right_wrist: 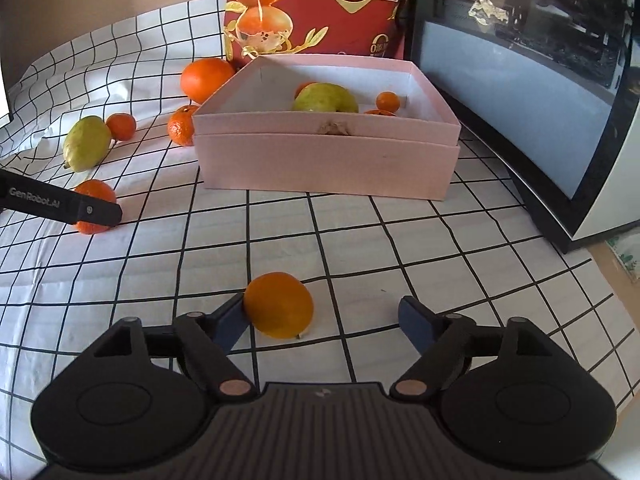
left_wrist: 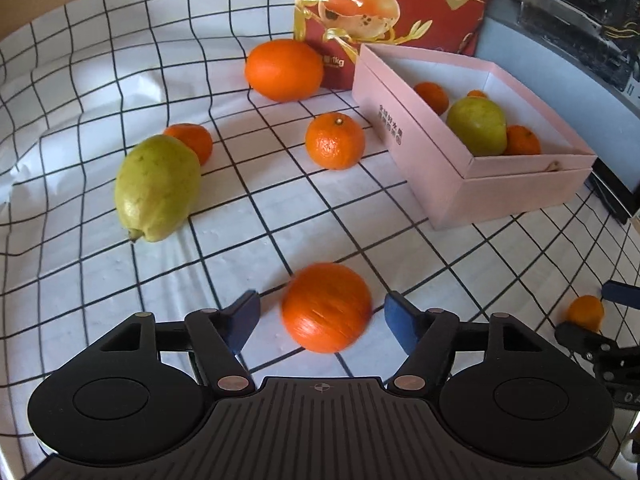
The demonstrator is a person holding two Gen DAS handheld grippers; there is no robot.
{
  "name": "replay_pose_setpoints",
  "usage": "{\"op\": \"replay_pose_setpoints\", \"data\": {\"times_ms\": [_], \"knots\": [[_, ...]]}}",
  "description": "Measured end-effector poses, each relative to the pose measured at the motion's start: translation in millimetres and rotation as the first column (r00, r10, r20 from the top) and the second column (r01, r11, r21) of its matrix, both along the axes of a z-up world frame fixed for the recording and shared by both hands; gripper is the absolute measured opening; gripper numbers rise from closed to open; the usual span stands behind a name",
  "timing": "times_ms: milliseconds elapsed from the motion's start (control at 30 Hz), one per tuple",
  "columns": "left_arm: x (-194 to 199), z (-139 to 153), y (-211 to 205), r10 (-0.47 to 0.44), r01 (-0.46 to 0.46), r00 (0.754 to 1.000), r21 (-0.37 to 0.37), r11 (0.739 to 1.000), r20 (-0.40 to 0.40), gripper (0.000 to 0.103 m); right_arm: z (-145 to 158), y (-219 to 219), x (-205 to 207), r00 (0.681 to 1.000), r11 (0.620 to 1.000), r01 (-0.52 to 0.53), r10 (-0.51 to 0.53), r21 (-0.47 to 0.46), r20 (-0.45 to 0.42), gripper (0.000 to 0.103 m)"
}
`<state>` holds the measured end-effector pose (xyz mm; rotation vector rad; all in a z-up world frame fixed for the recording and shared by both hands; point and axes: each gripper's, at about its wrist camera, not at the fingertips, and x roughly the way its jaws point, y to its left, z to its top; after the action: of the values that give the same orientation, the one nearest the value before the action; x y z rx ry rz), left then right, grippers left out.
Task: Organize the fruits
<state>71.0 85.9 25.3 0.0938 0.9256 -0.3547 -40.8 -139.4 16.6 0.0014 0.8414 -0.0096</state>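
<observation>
My left gripper (left_wrist: 322, 320) is open, its blue fingers on either side of an orange (left_wrist: 327, 307) on the checked cloth, not touching it. My right gripper (right_wrist: 320, 318) is open around a small yellow-orange mandarin (right_wrist: 279, 305) that rests against its left finger (right_wrist: 228, 322). A pink box (left_wrist: 472, 184) holds a green pear (left_wrist: 477, 126) and a few mandarins; it also shows in the right wrist view (right_wrist: 328, 160). Loose on the cloth lie a green pear (left_wrist: 158, 188), a large orange (left_wrist: 284, 70) and two mandarins (left_wrist: 335, 141), (left_wrist: 192, 140).
A red snack bag (left_wrist: 384, 8) stands behind the box. A dark-framed appliance (right_wrist: 520, 100) stands to the right of the box. The left gripper's body (right_wrist: 60, 204) crosses the left of the right wrist view. The table's edge lies to the right (right_wrist: 616, 264).
</observation>
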Motion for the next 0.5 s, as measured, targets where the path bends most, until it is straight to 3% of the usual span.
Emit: {"op": "replay_pose_setpoints", "data": {"times_ms": [100,167,300,500], "knots": [[3,0,-2,0.000,0.000,1.000,-0.006,1.000,0.009,0.067,-1,0,-2,1.000,1.000,0.006,-0.006,0.001,0.006,0.087],[4,1,-3,0.002,-0.002,1.000,-0.011,1.000,0.018,0.051,-1,0,-4,1.000,1.000,0.006,-0.006,0.001,0.009,0.088],[4,1,-3,0.002,-0.001,1.000,-0.013,1.000,0.022,0.051,-3,-1,-7,1.000,1.000,0.016,-0.016,0.002,0.012,0.095],[-10,4,-4,-0.012,0.012,1.000,-0.043,0.999,-0.005,0.051,-4,0,-9,1.000,1.000,0.018,-0.018,0.003,0.013,0.098]]}}
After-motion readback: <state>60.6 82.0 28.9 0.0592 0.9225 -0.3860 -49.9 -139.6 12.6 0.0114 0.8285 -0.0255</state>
